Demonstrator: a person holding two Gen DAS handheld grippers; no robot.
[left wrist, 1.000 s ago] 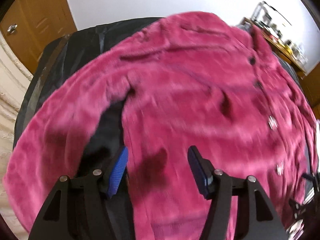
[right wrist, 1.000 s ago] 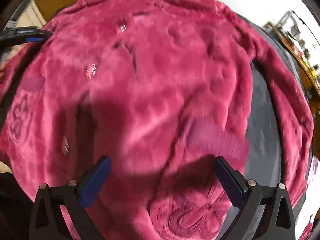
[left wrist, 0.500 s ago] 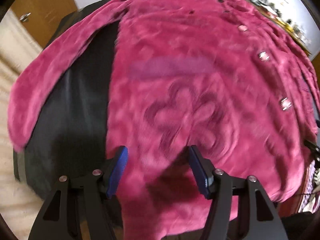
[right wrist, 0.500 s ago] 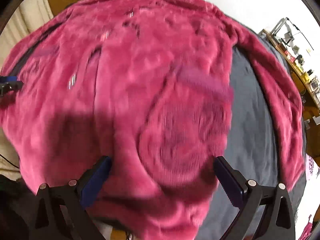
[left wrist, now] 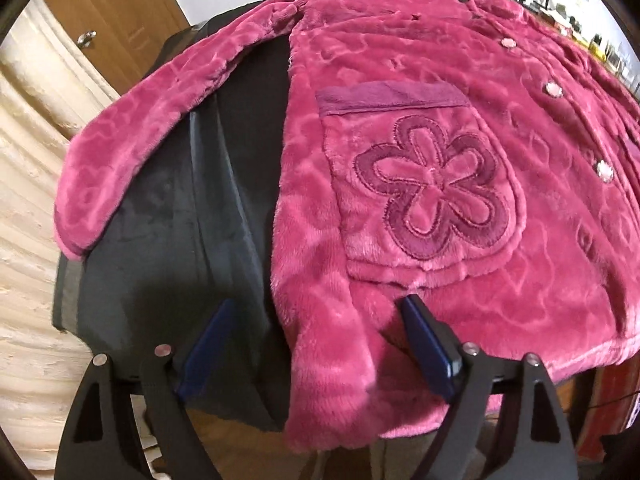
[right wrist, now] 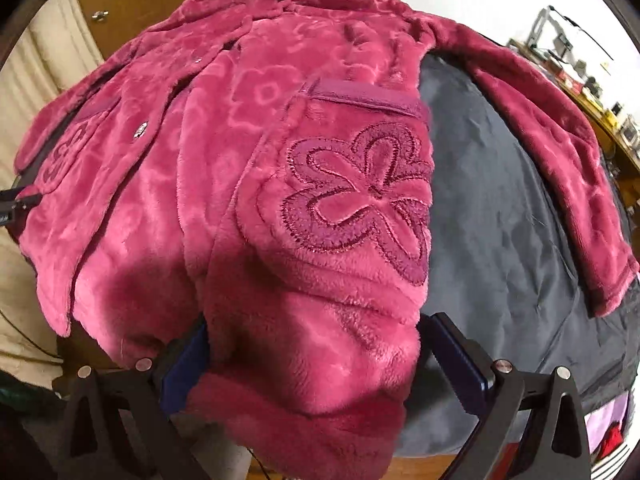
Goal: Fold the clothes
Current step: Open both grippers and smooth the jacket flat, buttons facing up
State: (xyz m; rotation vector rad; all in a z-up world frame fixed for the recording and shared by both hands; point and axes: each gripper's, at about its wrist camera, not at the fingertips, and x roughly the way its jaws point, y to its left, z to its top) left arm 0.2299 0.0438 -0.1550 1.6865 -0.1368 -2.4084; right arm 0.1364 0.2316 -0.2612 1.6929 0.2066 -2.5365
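A pink fleece jacket (left wrist: pixel 400 120) lies front up on a dark grey cover (left wrist: pixel 160 240), buttons (left wrist: pixel 554 89) down its middle. In the left wrist view a flower pocket (left wrist: pixel 432 184) sits just beyond my left gripper (left wrist: pixel 318 308). Its jaws are opening, with the jacket's hem corner between them and the left pad clear of the cloth. One sleeve (left wrist: pixel 160 112) stretches out to the left. In the right wrist view my right gripper (right wrist: pixel 320 340) stands wide, the jacket (right wrist: pixel 280 160) hem bunched between its pads below the other flower pocket (right wrist: pixel 360 200). The other sleeve (right wrist: pixel 560 152) lies out to the right.
The grey cover (right wrist: pixel 500 220) ends at an edge just in front of both grippers. A wooden door (left wrist: pixel 120 12) and cream fabric (left wrist: pixel 32 160) are at the left. A cluttered shelf (right wrist: pixel 580 72) lines the right wall. Striped cloth (right wrist: pixel 608 440) lies at the lower right.
Both grippers have drawn back from over the jacket's body to its near hem. The left jaws have spread wider. Hem fabric now sits between each pair of jaws.
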